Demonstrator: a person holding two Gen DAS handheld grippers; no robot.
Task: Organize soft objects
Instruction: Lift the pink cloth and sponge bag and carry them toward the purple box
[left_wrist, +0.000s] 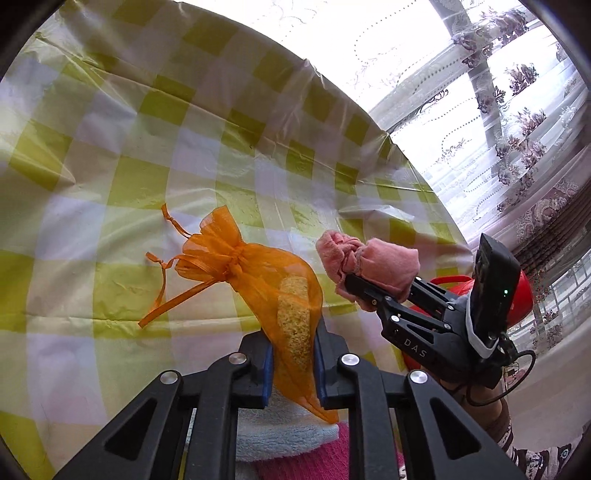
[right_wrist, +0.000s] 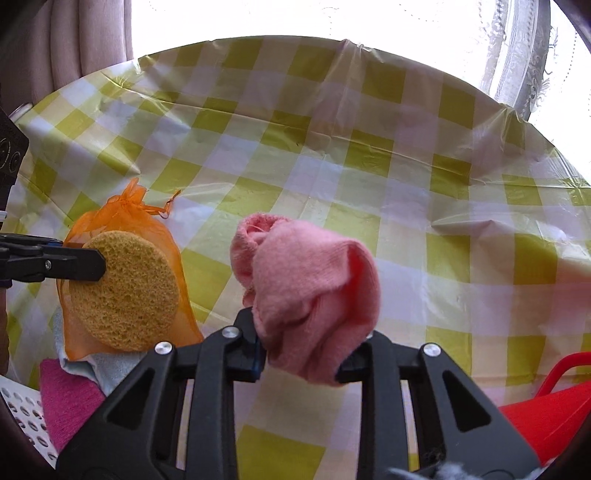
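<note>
Left wrist view: left gripper (left_wrist: 293, 363) pinches an orange organza bag (left_wrist: 258, 273) holding a yellow sponge (left_wrist: 293, 317); right gripper (right_wrist: 301, 360) clamps a pink sock (right_wrist: 310, 291) above the checked tablecloth (right_wrist: 332, 147).

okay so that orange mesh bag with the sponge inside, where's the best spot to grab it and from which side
Grip the orange bag across the flat faces of the round sponge inside, as the left gripper does now, coming at its thin edge from the bottom end. The disc is the only firm part; the mesh would likely slip. The gathered neck and drawstrings are loose, so a pinch there would probably leave the bag swinging.
</note>
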